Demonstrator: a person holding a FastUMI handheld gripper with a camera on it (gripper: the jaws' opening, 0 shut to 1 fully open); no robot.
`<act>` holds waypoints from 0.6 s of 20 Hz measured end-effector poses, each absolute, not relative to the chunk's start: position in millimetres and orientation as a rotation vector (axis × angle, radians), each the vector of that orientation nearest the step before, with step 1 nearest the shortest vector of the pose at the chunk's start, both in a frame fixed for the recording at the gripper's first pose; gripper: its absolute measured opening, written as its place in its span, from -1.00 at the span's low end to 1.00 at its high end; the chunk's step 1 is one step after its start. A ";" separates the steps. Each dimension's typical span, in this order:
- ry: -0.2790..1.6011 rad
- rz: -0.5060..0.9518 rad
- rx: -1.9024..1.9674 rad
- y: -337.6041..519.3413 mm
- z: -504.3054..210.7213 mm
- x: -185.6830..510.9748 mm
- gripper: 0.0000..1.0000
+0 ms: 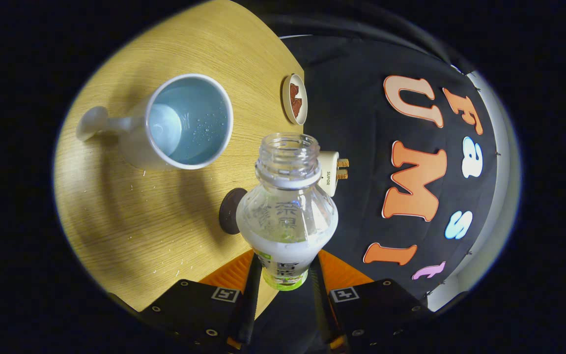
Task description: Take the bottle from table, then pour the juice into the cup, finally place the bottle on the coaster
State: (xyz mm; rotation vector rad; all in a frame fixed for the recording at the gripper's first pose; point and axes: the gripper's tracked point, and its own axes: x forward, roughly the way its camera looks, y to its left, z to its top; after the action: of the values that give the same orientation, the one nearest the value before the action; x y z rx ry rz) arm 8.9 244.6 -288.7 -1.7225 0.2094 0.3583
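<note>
Gripper [285,275] clamped on uncapped bottle [287,216], white cup [184,123] beyond on table [130,216]

The claw [285,275] is seen tilted over to one side, its two fingers [251,285] closed against opposite sides of the clear, uncapped plastic bottle [287,216], which is gripped near its base.

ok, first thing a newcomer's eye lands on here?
The open bottle, clamped between the gripper fingers and holding a little whitish juice. Next the white cup beyond it on the wooden table, droplets inside. A dark coaster sits just behind the bottle.
</note>
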 end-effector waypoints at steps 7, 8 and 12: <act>0.170 0.380 -1.809 251.2 -284.6 19.3 0.05; 0.167 0.383 -1.823 251.3 -284.2 19.9 0.05; 0.156 0.398 -1.861 251.6 -285.7 20.6 0.05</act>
State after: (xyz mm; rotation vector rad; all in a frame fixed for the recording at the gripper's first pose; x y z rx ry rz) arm 20.6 251.6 -285.7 -1.8609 0.1563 0.3984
